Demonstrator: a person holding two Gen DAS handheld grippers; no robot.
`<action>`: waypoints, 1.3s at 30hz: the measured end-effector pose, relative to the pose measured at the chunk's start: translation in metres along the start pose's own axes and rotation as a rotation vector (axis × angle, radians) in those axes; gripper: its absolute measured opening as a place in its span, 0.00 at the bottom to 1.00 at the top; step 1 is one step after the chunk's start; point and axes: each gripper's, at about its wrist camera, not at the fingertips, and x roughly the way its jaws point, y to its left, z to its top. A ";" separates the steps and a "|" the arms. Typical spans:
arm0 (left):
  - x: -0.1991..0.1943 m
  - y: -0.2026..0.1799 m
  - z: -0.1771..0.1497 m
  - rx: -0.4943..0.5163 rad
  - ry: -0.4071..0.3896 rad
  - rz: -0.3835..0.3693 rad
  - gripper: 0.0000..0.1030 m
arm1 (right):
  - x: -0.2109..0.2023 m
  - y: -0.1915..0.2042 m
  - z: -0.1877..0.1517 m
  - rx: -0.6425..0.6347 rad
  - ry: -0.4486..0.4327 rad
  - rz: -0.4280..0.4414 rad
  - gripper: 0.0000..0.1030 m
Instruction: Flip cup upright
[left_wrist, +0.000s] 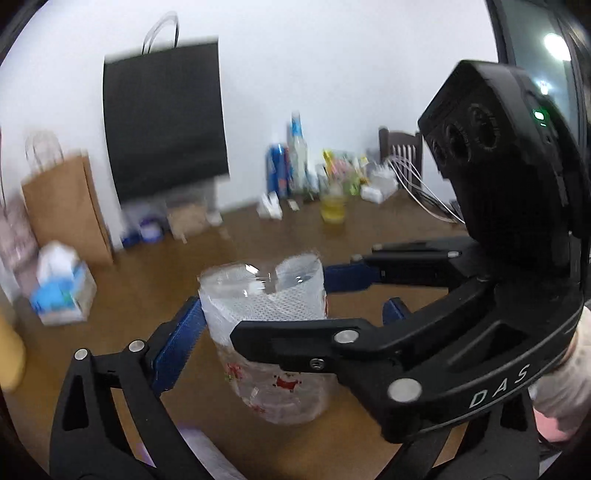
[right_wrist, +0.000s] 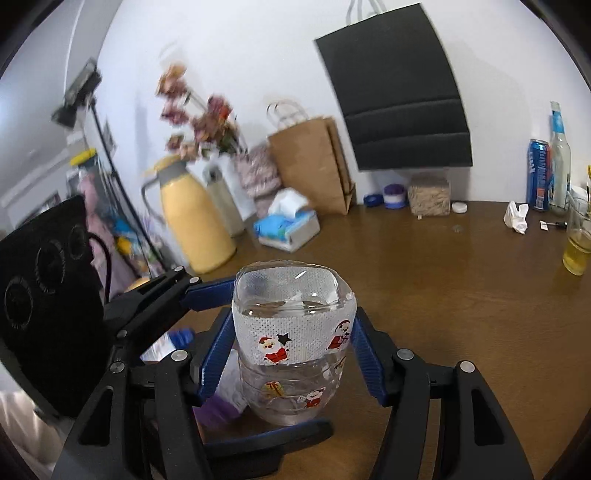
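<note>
My room is evenly bright. A lamp (left_wrist: 553, 46) glares in the window at two o'clock. Motion blur smears the black bag (left_wrist: 164, 118) and flowers (right_wrist: 199, 114); my fisheye views bend and darken at the rims.

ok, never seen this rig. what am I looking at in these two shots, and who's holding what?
There is no robot here: a person holds a handheld two-finger gripper in each hand. Each picture comes from a fisheye camera on one gripper, looking along its blue-padded fingers, so each view also shows the other gripper.

Left wrist view: the left gripper straddles the clear plastic cup with a white Santa-print sleeve; whether it actually grips is unclear. Right wrist view: the right gripper presses its fingers on the cup's two sides. I cannot tell whether the cup's mouth is up.

Behind, on or by the brown wooden table, are a yellow jug, a blue tissue box, a brown paper bag, a black paper bag, a blue can and a glass of yellow drink.
</note>
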 end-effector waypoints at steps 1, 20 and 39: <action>0.002 0.002 -0.007 -0.014 0.023 -0.006 0.92 | 0.005 0.000 -0.004 0.000 0.033 0.004 0.64; 0.039 0.035 -0.061 -0.108 0.299 0.026 0.82 | 0.047 0.004 -0.036 -0.028 0.123 0.001 0.66; -0.004 0.036 -0.056 -0.111 0.305 0.116 1.00 | 0.009 0.023 -0.033 -0.039 0.076 -0.024 0.77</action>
